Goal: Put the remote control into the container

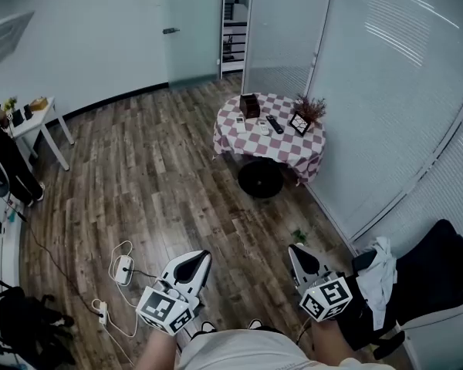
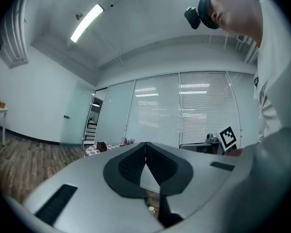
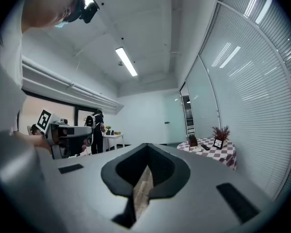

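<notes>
L gripper & R gripper: both sat low near cam, level, jaws together, nothing btwn. Black remote lay flat on checkered table, well apart from both. Long axis ran diagonal in head view, upper-left to lower-right; couldn't tell front end. Brown container stood near it, not touching.

Head view steeply down, gripper views level, all share far table

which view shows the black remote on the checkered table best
The head view: the black remote shows from above on the checkered table. The right gripper view shows it tiny; in the left gripper view it can't be made out.
</notes>
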A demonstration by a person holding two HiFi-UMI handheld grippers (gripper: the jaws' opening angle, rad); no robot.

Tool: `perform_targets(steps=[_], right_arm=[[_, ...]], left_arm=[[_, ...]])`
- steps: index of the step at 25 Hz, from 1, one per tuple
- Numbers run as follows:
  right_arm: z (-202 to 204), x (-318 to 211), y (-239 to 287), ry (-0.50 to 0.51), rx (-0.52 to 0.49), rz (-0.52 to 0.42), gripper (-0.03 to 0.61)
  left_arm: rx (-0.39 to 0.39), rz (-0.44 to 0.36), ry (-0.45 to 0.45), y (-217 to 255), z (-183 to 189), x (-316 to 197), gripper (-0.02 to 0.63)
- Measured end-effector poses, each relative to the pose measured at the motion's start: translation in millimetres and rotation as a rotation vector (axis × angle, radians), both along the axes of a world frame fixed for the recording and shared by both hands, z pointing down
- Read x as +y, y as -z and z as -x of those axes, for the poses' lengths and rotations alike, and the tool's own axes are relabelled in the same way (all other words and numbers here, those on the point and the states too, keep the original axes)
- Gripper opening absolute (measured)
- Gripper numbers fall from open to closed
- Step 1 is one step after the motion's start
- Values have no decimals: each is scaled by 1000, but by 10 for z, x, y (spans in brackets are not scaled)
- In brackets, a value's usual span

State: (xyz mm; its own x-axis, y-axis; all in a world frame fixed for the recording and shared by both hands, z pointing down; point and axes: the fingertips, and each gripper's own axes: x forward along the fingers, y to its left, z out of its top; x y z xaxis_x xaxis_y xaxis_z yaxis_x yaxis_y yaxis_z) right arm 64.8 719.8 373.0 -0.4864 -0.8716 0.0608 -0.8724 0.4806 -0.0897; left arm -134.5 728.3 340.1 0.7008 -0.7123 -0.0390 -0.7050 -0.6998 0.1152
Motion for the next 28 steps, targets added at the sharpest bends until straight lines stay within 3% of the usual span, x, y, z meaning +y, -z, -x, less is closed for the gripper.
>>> perform_targets(steps=[11, 18, 28], right_arm=[[417, -160, -140, -8, -5, 37, 11], [810, -324, -129, -7, 62, 35, 11], [1249, -923, -182, 63, 78, 31, 11]], left_arm=[[15, 15, 26, -153, 487, -104, 9], [-14, 14, 45, -330, 972, -152, 9], [2, 18, 99, -377, 1352, -569, 9]])
